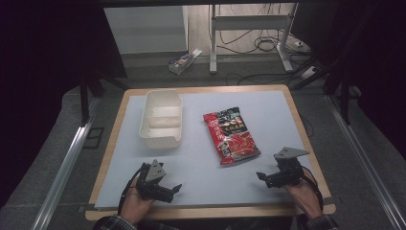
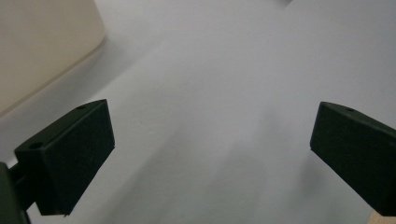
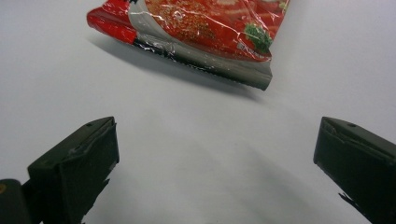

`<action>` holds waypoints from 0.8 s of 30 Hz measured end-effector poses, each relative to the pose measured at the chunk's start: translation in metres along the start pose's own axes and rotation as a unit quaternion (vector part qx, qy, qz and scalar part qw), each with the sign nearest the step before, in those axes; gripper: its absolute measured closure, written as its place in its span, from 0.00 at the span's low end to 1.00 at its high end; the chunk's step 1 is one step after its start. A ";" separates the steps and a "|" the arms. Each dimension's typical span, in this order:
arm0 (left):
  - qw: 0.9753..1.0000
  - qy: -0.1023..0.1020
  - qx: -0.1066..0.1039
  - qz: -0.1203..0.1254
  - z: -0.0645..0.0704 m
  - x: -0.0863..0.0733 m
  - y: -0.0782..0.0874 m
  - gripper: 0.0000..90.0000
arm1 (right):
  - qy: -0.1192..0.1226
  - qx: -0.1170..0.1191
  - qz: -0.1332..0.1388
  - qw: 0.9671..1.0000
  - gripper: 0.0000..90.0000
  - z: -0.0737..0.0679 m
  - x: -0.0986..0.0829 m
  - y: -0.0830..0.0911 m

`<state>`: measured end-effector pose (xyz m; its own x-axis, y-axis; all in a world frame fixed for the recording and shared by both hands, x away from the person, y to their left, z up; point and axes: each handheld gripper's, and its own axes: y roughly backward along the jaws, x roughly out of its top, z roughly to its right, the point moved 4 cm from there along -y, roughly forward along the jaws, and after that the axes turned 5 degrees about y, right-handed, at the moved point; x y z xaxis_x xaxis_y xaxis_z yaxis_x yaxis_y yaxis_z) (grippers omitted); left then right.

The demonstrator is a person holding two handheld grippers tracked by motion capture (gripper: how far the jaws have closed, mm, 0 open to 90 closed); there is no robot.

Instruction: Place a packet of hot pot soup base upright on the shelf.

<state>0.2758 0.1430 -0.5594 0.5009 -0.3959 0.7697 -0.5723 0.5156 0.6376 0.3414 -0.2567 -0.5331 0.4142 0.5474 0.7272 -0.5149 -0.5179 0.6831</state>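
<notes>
At the bottom of the high view, a person's two hands rested near the front edge of the table (image 1: 201, 167), each holding a set of tongs. The left tongs (image 1: 173, 189) sat at lower left, the right tongs (image 1: 262, 177) at lower right. Both stood wide open and held nothing, as each gripper view showed bare grey table surface between its black jaws.

The work appeared to be at its very start, judging by the untouched layout: nothing had been lifted. The red snack packet (image 1: 231, 135) lay flat at the centre of the frame, just up and left of the right tongs and well apart from the left. In the right gripper view its crimped silver seam (image 3: 205, 60) crossed the upper part of the frame, close ahead of the open jaws. The likely next move was a short reach forward by the right tongs to close on that near seam, which lifted slightly off the surface and offered a thin edge to pinch.

Farther up and to the left stood an open white plastic container (image 1: 161, 120), near the packet but not touching it; its pale wall (image 2: 42, 46) filled the upper left of the left gripper view. It looked the probable destination.

Open grey surface lay between packet, container and both tongs. The table's wooden rim ran close to the right hand, leaving little room there.
</notes>
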 end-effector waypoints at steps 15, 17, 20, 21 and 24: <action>1.000 -0.009 0.004 -0.006 0.003 0.000 -0.001 0.00 | -0.013 -0.021 -0.007 1.000 0.00 0.001 0.011 -0.007; 1.000 -0.010 0.004 -0.007 0.003 0.000 -0.002 0.00 | -0.018 -0.020 -0.001 1.000 0.00 0.002 0.016 -0.007; 1.000 -0.011 0.004 -0.008 0.004 0.000 -0.002 0.00 | -0.021 -0.022 -0.003 1.000 0.01 0.002 0.019 -0.007; 1.000 -0.011 0.004 -0.009 0.004 0.000 -0.002 0.00 | -0.020 -0.025 -0.006 0.999 0.04 0.003 0.020 -0.007; 1.000 -0.012 0.004 -0.009 0.004 0.000 -0.002 0.00 | -0.020 -0.032 -0.007 0.999 0.21 0.004 0.026 -0.005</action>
<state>0.2745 0.1387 -0.5608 0.4957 -0.4231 0.7585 -0.5685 0.5021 0.6517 0.3579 -0.2430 -0.5174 0.4508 0.5260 0.7212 -0.5558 -0.4668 0.6879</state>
